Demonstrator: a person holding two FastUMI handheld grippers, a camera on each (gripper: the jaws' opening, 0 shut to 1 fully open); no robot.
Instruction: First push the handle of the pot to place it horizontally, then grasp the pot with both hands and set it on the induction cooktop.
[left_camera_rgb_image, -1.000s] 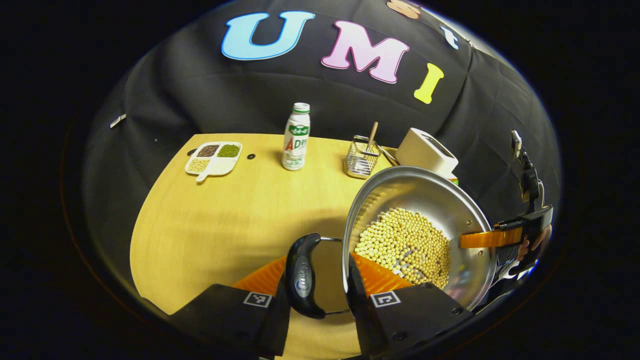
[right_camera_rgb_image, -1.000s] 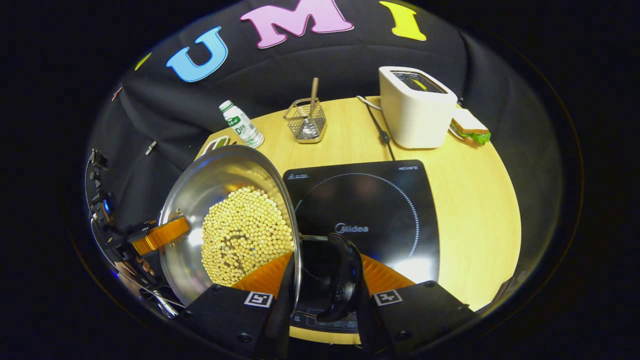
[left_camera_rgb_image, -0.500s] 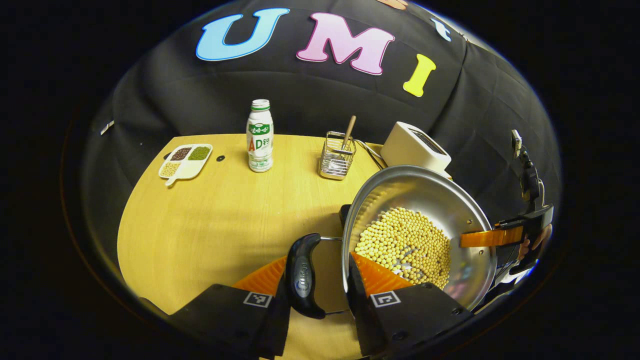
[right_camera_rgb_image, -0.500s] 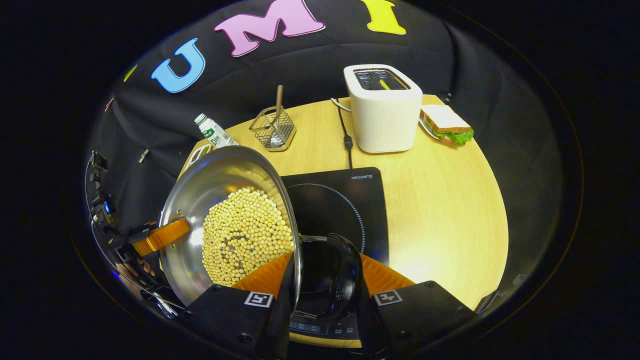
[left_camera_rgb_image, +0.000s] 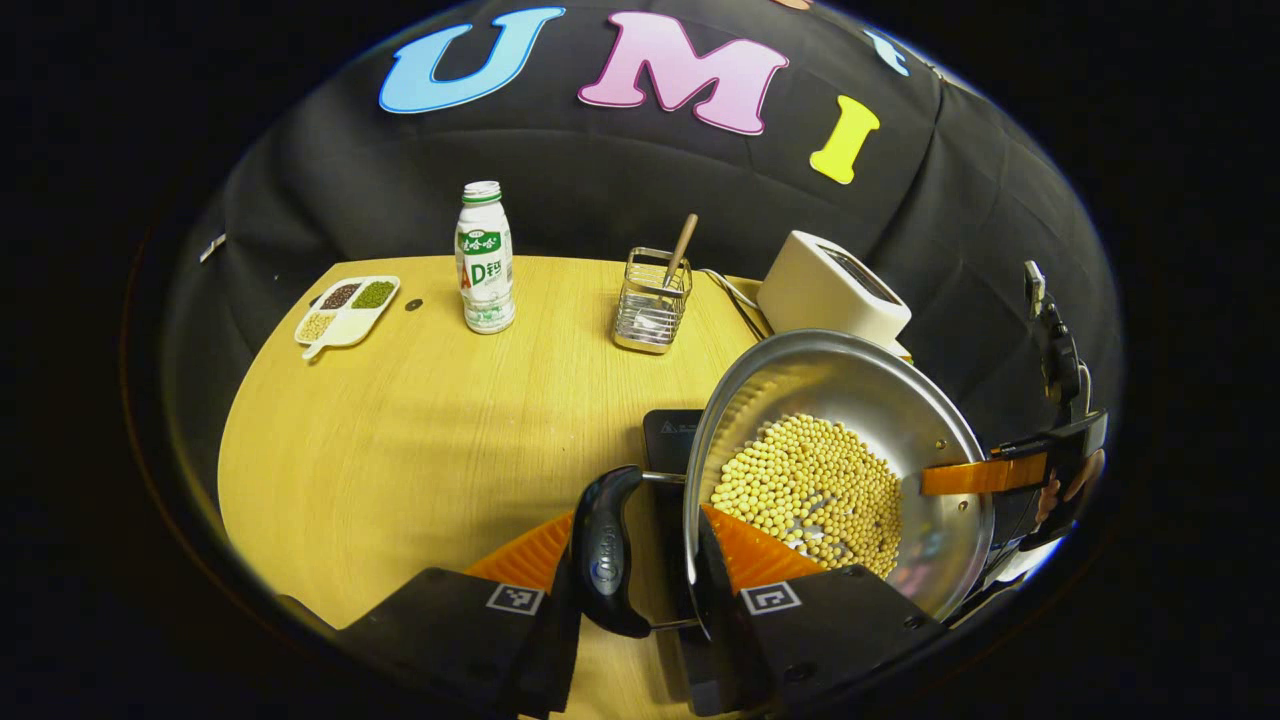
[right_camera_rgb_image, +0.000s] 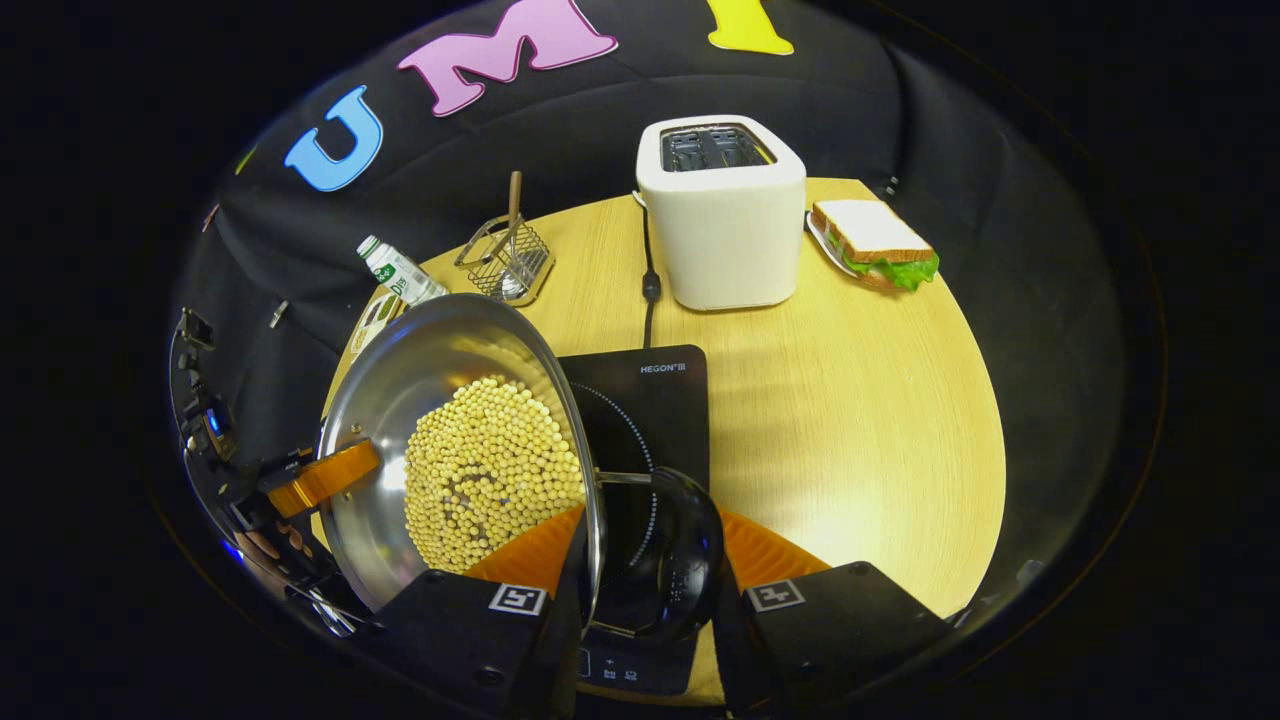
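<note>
Because the steel pot (left_camera_rgb_image: 840, 450) of soybeans (left_camera_rgb_image: 810, 490) needs level support, I have each side handle pinched: left gripper (left_camera_rgb_image: 630, 570) on one, right gripper (right_camera_rgb_image: 645, 570) on the other, the pot riding above the induction cooktop's (right_camera_rgb_image: 650, 400) left part, not yet set down.

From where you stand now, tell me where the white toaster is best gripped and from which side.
Grip the toaster across its two broad flat side walls, coming from above with the tongs opened wide. It stands upright, its top with the slots is unobstructed, and its rounded corners would let a grip slip. Stay off the side where the cord leaves it. That's a judgement.
</note>
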